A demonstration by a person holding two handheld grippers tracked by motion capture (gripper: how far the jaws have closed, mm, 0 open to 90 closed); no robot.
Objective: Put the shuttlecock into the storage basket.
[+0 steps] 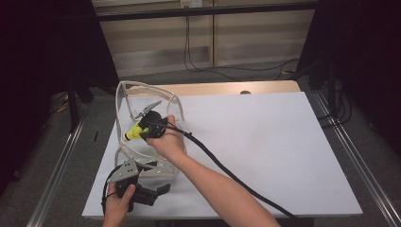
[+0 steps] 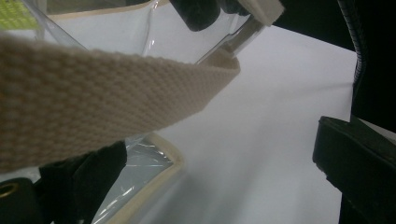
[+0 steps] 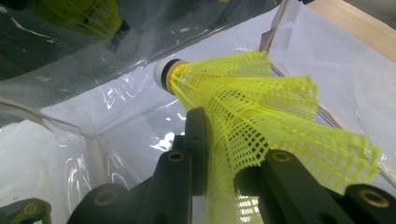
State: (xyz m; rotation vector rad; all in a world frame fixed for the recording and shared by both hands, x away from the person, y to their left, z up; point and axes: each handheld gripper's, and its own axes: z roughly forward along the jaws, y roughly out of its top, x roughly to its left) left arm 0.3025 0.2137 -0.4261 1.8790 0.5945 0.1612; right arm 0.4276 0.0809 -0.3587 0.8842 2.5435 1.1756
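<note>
A clear plastic bag point(image 1: 124, 101) with beige trim and straps stands open at the left of the table. My right gripper point(image 1: 152, 126) reaches into its mouth, shut on the mesh skirt of a yellow shuttlecock point(image 1: 133, 133). In the right gripper view the shuttlecock point(image 3: 243, 98) points its white cork down into the bag point(image 3: 84, 135), pinched by that gripper point(image 3: 224, 149). A second yellow shape point(image 3: 79, 14) shows blurred through the plastic. My left gripper point(image 1: 158, 178) sits at the bag's near edge, jaws wide apart. A beige strap point(image 2: 93, 102) crosses close over its left jaw.
A white sheet point(image 1: 265, 142) covers the wooden table point(image 1: 227, 88). The right gripper's black cable point(image 1: 222, 168) trails across the sheet to the front edge. Metal rails point(image 1: 347, 146) run along both sides, and loose cables point(image 1: 222, 70) lie on the floor behind.
</note>
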